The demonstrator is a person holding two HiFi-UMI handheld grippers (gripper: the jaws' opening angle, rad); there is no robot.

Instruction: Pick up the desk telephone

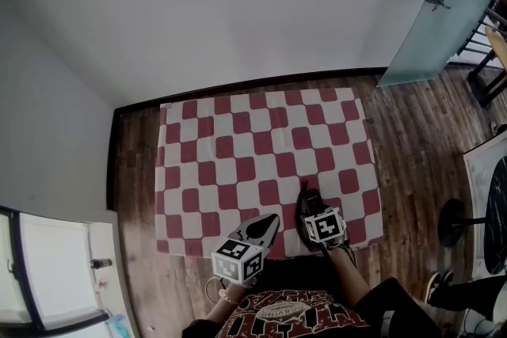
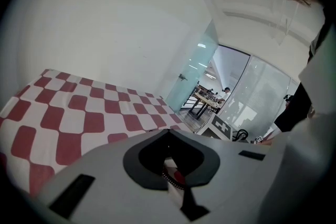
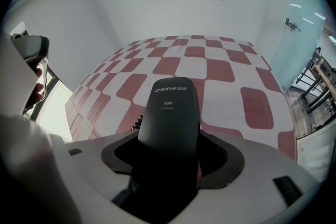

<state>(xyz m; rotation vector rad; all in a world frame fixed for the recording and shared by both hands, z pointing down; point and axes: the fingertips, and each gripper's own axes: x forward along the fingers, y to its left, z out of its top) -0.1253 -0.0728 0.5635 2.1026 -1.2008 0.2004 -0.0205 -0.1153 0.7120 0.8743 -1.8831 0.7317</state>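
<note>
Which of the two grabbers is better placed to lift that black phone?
The right one. The right gripper already has its jaws closed around the phone, which sticks out over the checkered table. The left gripper sits beside it near the table's front edge and holds nothing.

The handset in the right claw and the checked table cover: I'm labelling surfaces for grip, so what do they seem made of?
Handset: likely moulded black plastic, satin finish; smooth rounded shell with white printed lettering.
Table cover: cloth or vinyl, I can't tell which; red and white checks, flat, faint sheen.
</note>
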